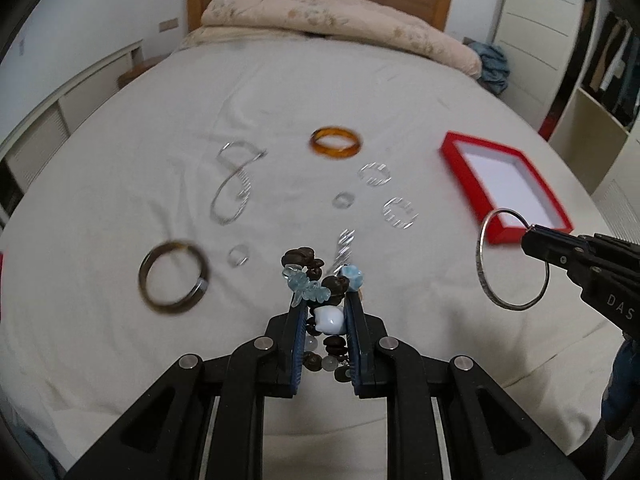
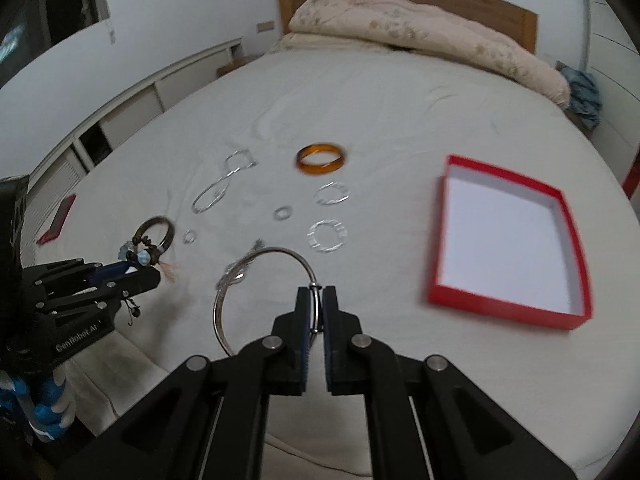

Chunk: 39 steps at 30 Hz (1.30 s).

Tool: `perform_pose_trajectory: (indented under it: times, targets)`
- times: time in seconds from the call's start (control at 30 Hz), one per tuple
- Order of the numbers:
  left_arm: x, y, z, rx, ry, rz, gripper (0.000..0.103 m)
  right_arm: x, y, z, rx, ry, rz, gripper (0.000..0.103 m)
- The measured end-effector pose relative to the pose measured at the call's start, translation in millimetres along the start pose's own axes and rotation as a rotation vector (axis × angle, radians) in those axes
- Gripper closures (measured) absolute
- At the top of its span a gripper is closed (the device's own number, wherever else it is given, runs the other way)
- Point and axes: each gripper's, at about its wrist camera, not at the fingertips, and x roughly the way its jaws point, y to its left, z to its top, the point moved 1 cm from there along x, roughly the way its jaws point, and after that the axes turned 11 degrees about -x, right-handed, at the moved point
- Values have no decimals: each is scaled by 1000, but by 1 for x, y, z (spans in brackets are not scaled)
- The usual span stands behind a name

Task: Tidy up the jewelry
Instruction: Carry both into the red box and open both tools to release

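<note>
My left gripper (image 1: 320, 298) is shut on a beaded bracelet (image 1: 320, 280) of dark brown, pale blue and white beads, held above the bed; it shows at the left of the right wrist view (image 2: 142, 258). My right gripper (image 2: 316, 294) is shut on a thin silver bangle (image 2: 256, 264), held above the sheet; the bangle (image 1: 484, 256) hangs at the right of the left wrist view. An open red box (image 2: 512, 308) with a white inside lies to the right (image 1: 472, 176).
On the white sheet (image 1: 280, 100) lie an amber bangle (image 1: 336, 144), a dark bangle (image 1: 174, 278), a silver chain (image 1: 234, 186), two silver hoops (image 1: 374, 174) and small rings (image 1: 344, 200). A red lid (image 2: 58, 220) lies far left. A duvet (image 1: 320, 20) is piled at the headboard.
</note>
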Motion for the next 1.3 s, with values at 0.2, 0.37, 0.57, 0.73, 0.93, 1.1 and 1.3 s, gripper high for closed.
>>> perform_pose_trajectory:
  times: [0.2,0.37,0.57,0.73,0.93,1.1,1.3]
  targets:
    - [6,-56,32,54,-6,-88,85,-25,-70,0,61,-19,-104,98]
    - [34,-119,59,90,20,-183,85,-25,-142,-1,118,-11,-184,98]
    - [79,-188,79,141,58,-249,85,5,-206,-8,159,34,-229,98]
    - [124,-221,80,168,114,-236,85,40,-236,-15,177,89,-223,98]
    - [162,-222,60,182,188,-192,85,68,-242,-25,140,153,-209,97]
    - [169,-219,49,207,199,-175,85,79,-240,-35,131,190,-195,98]
    - [169,-220,47,215,205,-170,83,83,-241,-39,126,222,-200,95]
